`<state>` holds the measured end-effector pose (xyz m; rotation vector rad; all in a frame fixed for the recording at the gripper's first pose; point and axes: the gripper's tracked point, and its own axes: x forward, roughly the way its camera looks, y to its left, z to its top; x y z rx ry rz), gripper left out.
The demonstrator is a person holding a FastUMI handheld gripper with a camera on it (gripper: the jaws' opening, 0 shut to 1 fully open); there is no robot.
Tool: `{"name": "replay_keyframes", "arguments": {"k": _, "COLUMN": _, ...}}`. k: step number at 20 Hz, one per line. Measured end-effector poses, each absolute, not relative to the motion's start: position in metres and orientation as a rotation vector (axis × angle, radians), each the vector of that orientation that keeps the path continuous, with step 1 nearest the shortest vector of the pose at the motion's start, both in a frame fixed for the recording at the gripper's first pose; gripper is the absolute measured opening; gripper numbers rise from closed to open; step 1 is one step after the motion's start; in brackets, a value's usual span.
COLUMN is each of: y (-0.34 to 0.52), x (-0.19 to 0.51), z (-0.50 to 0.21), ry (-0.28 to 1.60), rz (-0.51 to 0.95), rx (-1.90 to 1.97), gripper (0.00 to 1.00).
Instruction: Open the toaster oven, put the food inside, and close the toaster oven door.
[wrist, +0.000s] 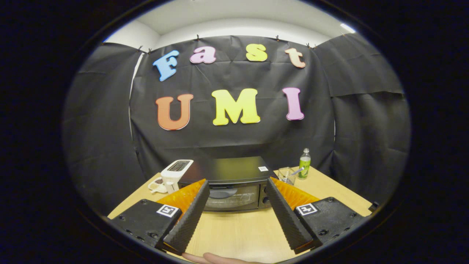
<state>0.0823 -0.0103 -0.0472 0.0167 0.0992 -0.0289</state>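
The gripper is hovering above the wooden table with its two fingers spread wide apart and gripping nothing; their ribbed pads are facing each other across bare tabletop. A fingertip of the person's hand is showing just under the fingers at the near table edge.

Just beyond the fingertips, framed between them, the toaster oven is sitting with its door shut, so the step in hand appears to be the opening. It is a dark, boxy appliance with a flat, slightly glossy top, a curved glass window in the door and round knobs down its right side. A bar-like handle seems to be running along the top of the door, though it is too small to be sure. To open it well, the person should be bringing the fingers level with that top edge, closing on or hooking the handle near its middle, and pulling out and down in an arc so the light oven is not dragged forward.

Just to the left of the oven, a white plastic toaster is standing, with a small plate of food beside it. To the right, a clear glass cup and a green bottle are standing near the table's far edge.
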Motion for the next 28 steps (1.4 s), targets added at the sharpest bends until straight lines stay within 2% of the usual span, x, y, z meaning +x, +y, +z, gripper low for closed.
{"name": "replay_keyframes", "arguments": {"k": 12, "y": 0.037, "x": 0.223, "z": -0.113, "ry": 0.231, "rz": 0.017, "rx": -0.028, "gripper": 1.00}}
{"name": "replay_keyframes", "arguments": {"k": 19, "y": 0.029, "x": 0.248, "z": -0.146, "ry": 0.301, "rz": 0.002, "rx": -0.022, "gripper": 1.00}}
{"name": "replay_keyframes", "arguments": {"k": 28, "y": 0.032, "x": 0.232, "z": -0.155, "ry": 0.314, "rz": 0.002, "rx": -0.033, "gripper": 1.00}}
